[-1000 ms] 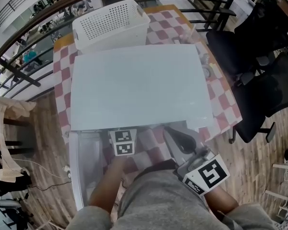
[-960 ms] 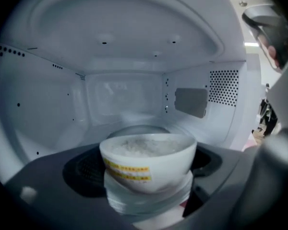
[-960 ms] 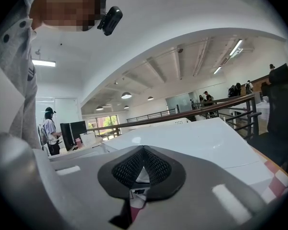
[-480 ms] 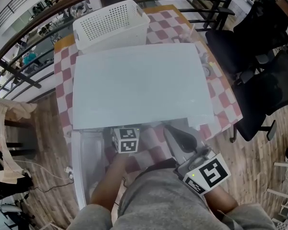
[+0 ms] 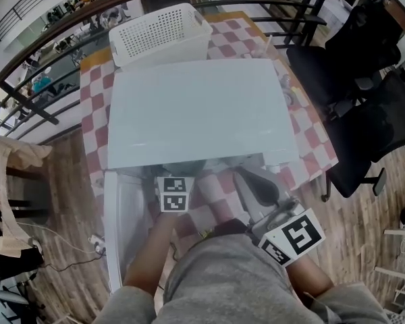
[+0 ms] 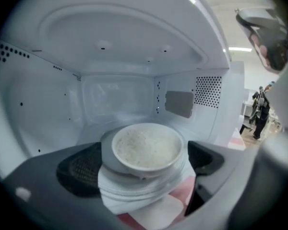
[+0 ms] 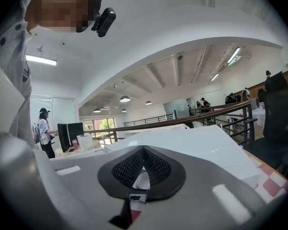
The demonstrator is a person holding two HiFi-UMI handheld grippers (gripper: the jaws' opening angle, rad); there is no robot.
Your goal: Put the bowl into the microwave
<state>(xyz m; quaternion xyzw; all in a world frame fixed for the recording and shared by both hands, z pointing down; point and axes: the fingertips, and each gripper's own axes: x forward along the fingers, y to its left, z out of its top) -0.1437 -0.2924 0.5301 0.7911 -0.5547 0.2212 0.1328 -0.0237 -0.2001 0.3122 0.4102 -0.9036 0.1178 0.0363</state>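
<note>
Because the bowl sits inside the microwave, the left gripper is opening its jaws either side of it, apparently letting go; the right gripper waits outside, jaws pressed together, empty.

Left gripper reaches forward, jaws opening around the bowl without pressing; right gripper held low, jaws together.
</note>
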